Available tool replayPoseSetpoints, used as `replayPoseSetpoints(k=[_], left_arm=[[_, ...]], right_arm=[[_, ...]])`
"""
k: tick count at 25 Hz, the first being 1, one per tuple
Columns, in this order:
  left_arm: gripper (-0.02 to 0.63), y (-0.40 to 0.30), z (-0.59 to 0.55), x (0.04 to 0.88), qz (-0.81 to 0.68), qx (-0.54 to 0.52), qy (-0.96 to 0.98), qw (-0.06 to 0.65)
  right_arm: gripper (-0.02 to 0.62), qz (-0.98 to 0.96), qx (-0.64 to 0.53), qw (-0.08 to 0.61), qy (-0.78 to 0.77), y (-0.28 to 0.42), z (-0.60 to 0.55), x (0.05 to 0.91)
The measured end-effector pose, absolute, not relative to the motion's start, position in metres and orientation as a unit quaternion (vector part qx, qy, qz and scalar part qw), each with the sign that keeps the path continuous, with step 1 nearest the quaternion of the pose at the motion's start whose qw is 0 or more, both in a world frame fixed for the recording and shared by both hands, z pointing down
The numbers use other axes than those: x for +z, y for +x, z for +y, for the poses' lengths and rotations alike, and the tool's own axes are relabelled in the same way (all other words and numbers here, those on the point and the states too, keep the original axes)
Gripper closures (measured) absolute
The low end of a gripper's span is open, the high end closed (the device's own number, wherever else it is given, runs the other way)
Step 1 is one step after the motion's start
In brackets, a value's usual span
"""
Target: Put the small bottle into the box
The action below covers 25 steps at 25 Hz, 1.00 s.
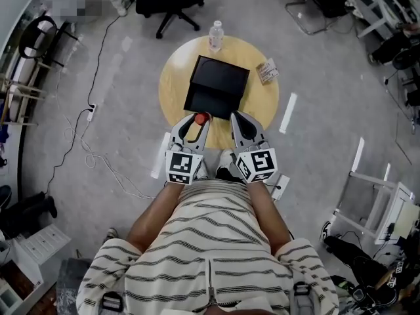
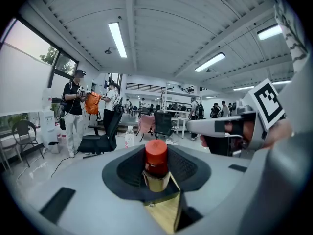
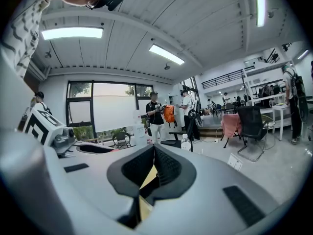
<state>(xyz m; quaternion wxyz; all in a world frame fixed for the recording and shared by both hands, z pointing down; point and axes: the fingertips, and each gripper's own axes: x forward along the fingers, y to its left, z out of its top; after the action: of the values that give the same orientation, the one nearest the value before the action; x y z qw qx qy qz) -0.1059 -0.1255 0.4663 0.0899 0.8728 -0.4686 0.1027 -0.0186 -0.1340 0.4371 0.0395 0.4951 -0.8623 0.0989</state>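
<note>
Left gripper clamps the red-capped bottle upright, right gripper beside it closed and empty; next, carry the bottle forward over the black box just ahead and release.

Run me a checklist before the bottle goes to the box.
1. Bottle gripped by left gripper: ok, the pads press on its sides, with the red cap above them.
2. Right gripper free: ok, its jaws are together with nothing between.
3. Box ahead of the grippers: ok, it lies on the table just beyond both.
4. Box open to take the bottle: cannot tell, the head view shows only a black top.
5. Water bottle and packet apart from the box: ok.
</note>
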Motion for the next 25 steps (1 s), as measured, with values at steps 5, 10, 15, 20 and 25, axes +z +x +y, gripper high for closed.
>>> replayPoseSetpoints(k=[5,10,15,20,25], left_arm=[[0.459,-0.099,-0.145,0.475,-0.487,0.109,0.862,0.094],[0.459,-0.089,-0.160,0.486,-0.486,0.124,0.860,0.094],[0.459,-0.081,-0.176,0.499,-0.487,0.138,0.857,0.097],[0.459,-0.073,-0.191,0.514,-0.486,0.148,0.856,0.100],[0.459,-0.066,-0.203,0.531,-0.488,0.153,0.852,0.113]], right_arm=[[0.575,-0.864,0.106,0.048,0.491,-0.007,-0.141,0.448],[0.575,-0.865,0.118,0.051,0.485,0.000,-0.145,0.460],[0.575,-0.864,0.132,0.059,0.482,0.008,-0.149,0.471],[0.575,-0.863,0.141,0.069,0.480,0.013,-0.153,0.484],[0.575,-0.862,0.149,0.074,0.479,0.018,-0.157,0.491]])
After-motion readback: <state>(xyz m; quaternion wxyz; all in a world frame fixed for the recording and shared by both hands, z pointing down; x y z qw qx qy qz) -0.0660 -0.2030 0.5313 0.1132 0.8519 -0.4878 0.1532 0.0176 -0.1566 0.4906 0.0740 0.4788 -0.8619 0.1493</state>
